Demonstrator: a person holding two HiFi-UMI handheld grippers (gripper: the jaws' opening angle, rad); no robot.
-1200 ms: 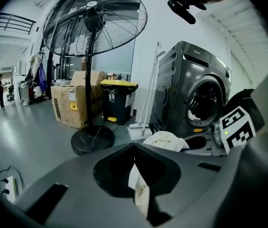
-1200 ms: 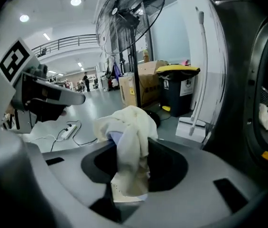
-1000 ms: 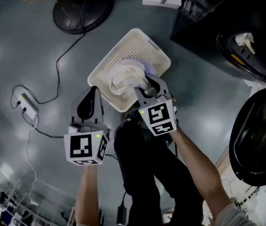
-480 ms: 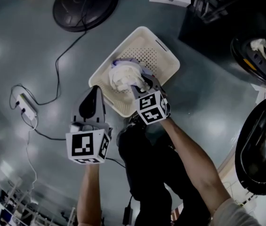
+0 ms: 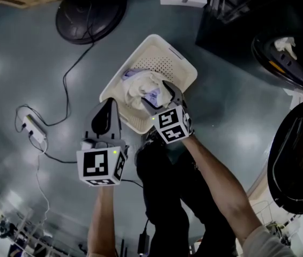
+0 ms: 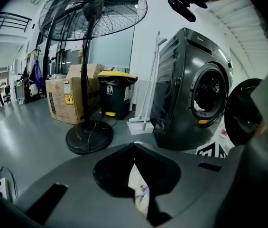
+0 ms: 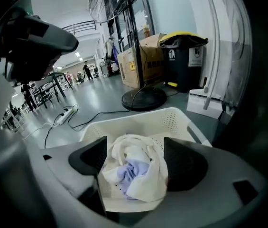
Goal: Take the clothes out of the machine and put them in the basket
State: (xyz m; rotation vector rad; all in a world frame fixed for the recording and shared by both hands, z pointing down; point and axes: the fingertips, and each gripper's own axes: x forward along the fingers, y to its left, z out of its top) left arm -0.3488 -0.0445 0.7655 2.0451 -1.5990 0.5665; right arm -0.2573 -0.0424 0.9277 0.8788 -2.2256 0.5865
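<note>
Two tongs in view. The right tongs (image 5: 157, 94) sit over the near rim of the white basket (image 5: 179, 58); their jaws have just opened wide, and the white and lilac clothes (image 5: 140, 85) lie bundled between them in the basket, ungripped. The left tongs (image 5: 108, 105) are closed and empty, at 8 o'clock from the basket, above the grey floor (image 5: 44, 52). White laundry shows in the washing machine (image 6: 190, 89) drum.

Clothes (image 5: 143, 87), a crumpled cream-white wad w/ a lilac piece showing, lay in the basket (image 5: 179, 63), a cream rectangular plastic one w/ perforated bottom & walls, sat on the grey floor (image 5: 44, 63). The machine (image 6: 190, 91), a dark grey front-loader, stood nearby w/ its round door (image 6: 240, 118) swung open. One pale item (image 5: 284, 45) lay at the drum opening.
</note>
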